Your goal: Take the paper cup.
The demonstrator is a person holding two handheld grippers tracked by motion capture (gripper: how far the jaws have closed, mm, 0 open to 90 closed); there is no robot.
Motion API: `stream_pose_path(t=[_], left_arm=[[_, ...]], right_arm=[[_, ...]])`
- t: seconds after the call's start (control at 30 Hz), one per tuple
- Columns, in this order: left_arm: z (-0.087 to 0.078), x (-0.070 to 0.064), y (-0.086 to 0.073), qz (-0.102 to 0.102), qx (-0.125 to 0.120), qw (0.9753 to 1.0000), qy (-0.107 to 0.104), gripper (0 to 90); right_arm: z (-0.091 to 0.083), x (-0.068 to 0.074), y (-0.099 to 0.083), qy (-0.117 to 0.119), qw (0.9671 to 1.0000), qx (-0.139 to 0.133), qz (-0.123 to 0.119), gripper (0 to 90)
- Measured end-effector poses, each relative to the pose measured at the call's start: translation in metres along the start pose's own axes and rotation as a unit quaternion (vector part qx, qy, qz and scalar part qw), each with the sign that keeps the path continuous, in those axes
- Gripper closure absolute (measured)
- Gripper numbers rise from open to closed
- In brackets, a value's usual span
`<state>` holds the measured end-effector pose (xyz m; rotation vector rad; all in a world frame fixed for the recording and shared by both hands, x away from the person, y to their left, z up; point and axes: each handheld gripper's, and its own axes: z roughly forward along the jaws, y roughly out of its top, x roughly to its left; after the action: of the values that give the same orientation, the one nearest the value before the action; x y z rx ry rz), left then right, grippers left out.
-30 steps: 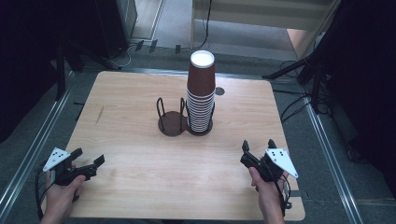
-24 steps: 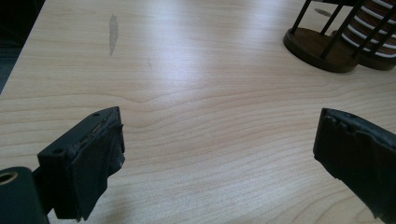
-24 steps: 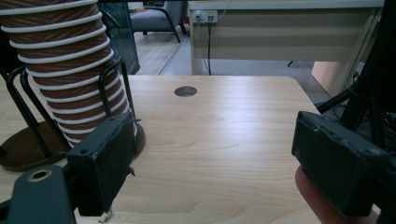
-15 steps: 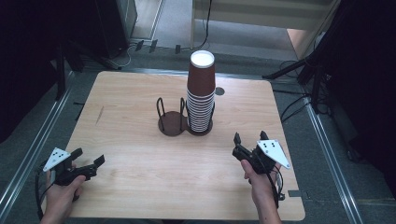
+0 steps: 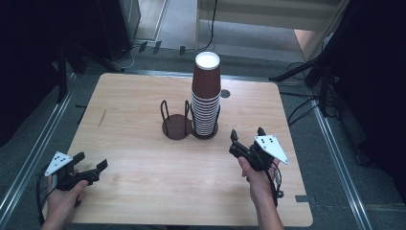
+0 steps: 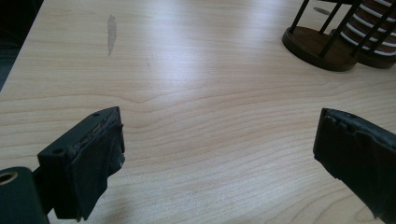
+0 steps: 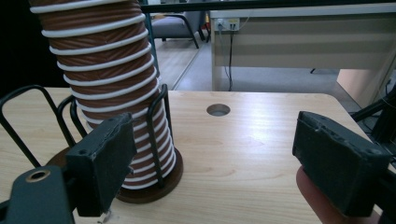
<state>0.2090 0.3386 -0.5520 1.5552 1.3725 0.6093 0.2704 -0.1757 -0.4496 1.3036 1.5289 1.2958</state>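
the right gripper is moving closer to the tall stack of brown ribbed paper cups, jaws wide, holding nothing. the left gripper is waiting well apart from the stack, open and empty, bare wooden table lying between.

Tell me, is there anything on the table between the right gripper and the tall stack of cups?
No, just bare wooden table. In the high view, nothing sits between the right gripper and the stack of cups. The right gripper view shows bare wood there too.

cup stack in holder (right ring), mid-table
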Motion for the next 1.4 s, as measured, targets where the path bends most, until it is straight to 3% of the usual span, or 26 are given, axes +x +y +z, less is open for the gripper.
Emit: stream_pose_path(t=[0.27, 0.87, 1.4], left_arm=[[0.0, 0.0, 0.0, 0.0, -0.001, 1.0, 0.0, 2.6], [0.0, 0.0, 0.0, 0.001, -0.003, 1.0, -0.001, 2.6], [0.0, 0.001, 0.0, 0.0, -0.002, 1.0, -0.003, 2.6]], right_arm=[[0.008, 0.014, 0.009, 0.01, 0.9999, -0.009, -0.01, 13.2], [0.031, 0.05, 0.028, 0.035, 0.9992, -0.02, -0.01, 13.2], [0.052, 0.07, 0.042, 0.044, 0.9988, -0.019, -0.014, 12.8]])
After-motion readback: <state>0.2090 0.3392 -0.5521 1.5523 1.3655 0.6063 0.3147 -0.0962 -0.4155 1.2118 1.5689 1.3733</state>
